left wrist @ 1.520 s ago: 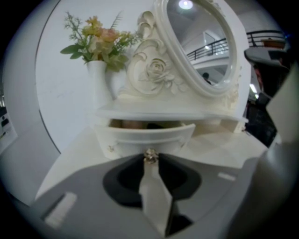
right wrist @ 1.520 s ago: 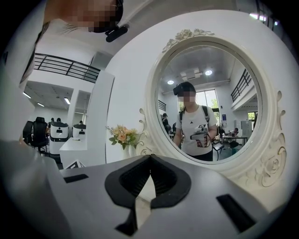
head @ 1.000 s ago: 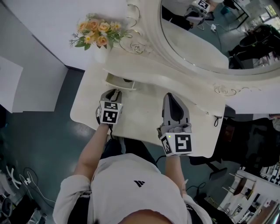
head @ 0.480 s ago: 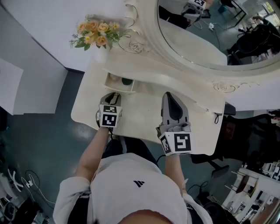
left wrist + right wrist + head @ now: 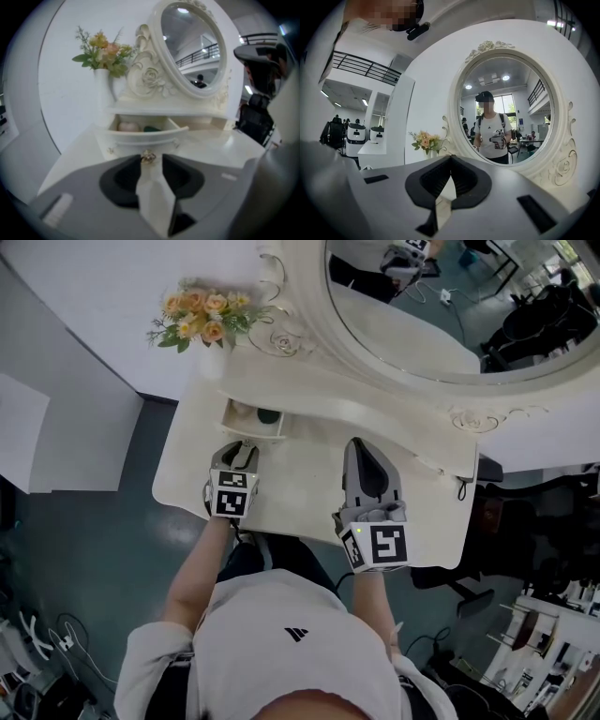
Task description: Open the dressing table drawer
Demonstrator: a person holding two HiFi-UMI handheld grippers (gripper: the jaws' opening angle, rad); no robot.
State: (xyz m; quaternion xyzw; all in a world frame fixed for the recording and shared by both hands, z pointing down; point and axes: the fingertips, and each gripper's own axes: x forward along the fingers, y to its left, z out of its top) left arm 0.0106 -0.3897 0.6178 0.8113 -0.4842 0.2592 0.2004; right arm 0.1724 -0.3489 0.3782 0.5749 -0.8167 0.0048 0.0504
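Cream-white dressing table (image 5: pixel 309 479), smooth and curvy, fills the middle of the head view. An oval mirror (image 5: pixel 422 315) sits upper right. Its small drawer (image 5: pixel 251 418) is pulled out, left of centre. Jaws of the left gripper (image 5: pixel 242 454) have just been opening around the shiny gold knob (image 5: pixel 148 157), no longer squeezing it. The right gripper (image 5: pixel 361 448) is closed and empty.

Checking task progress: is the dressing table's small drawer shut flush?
No, the drawer stands pulled out, its inside and contents showing in the left gripper view.
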